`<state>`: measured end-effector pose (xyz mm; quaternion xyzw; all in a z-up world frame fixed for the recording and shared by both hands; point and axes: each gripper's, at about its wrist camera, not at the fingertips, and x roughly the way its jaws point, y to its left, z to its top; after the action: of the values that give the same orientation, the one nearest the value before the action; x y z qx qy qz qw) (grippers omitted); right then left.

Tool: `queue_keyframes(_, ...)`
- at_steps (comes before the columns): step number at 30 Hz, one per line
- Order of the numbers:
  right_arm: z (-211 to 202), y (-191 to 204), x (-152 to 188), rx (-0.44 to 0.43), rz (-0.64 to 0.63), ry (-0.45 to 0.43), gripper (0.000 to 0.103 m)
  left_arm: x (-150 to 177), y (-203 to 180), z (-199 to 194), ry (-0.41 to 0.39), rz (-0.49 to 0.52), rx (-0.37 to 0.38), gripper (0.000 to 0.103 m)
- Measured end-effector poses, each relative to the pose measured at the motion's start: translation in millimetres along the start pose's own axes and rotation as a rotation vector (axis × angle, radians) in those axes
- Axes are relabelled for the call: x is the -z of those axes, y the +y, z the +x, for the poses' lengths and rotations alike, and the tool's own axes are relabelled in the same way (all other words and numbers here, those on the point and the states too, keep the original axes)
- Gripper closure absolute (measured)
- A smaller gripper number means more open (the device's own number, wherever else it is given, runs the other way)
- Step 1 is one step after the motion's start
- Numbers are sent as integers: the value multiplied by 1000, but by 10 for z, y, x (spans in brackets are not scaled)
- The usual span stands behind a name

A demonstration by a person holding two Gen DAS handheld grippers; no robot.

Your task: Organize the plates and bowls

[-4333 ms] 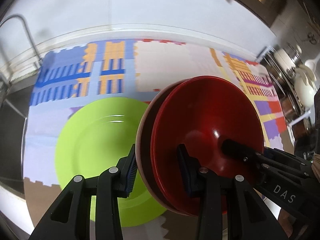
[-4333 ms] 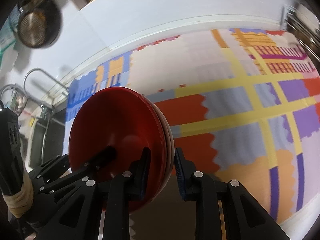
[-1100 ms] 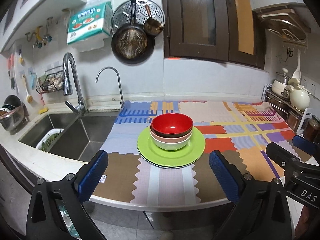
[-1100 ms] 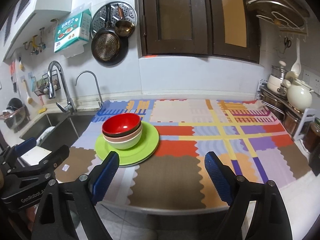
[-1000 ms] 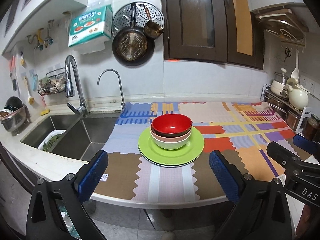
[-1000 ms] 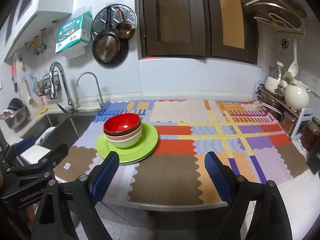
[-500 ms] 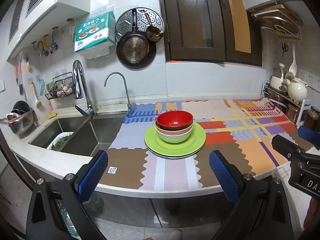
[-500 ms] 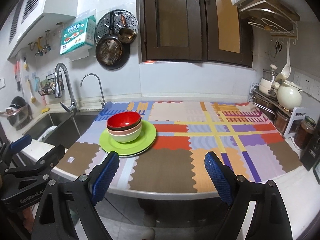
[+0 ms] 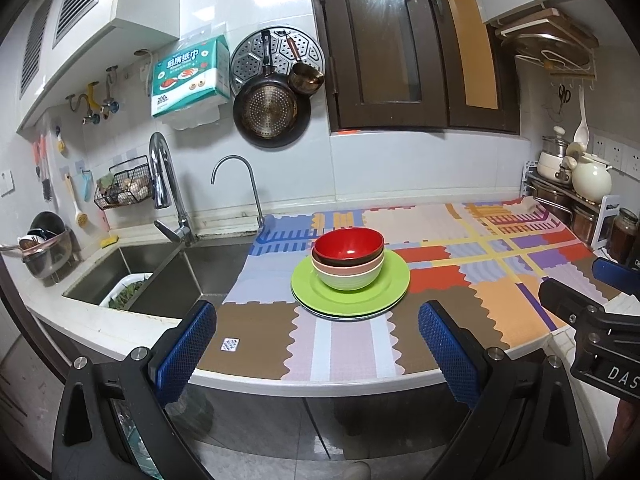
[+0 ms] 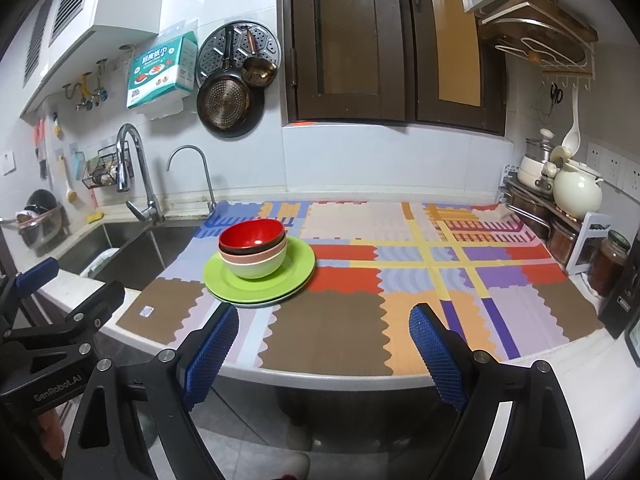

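Bowl stack [image 9: 348,258] upright, mouths up

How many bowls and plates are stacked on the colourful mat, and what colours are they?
Red bowl: 1
Pink bowl: 1
Light green bowl: 1
Green plates: at least 2; the pile's lower edges are hard to separate
Total: at least 5

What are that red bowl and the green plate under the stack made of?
The red bowl looks like glossy lacquered plastic or melamine: bright highlights inside, dark outer wall. The green plate is smooth with a softer sheen and an even, flat colour, probably plastic or melamine too, though glazed ceramic cannot be ruled out.
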<state>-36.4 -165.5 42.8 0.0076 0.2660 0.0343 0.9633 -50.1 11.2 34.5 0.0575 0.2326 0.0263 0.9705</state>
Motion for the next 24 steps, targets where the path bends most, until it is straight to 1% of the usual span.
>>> queue_keyframes(24,-2,-12,-35,-1,-1,-3,15,-33,-12,-10,-9,5,0,0)
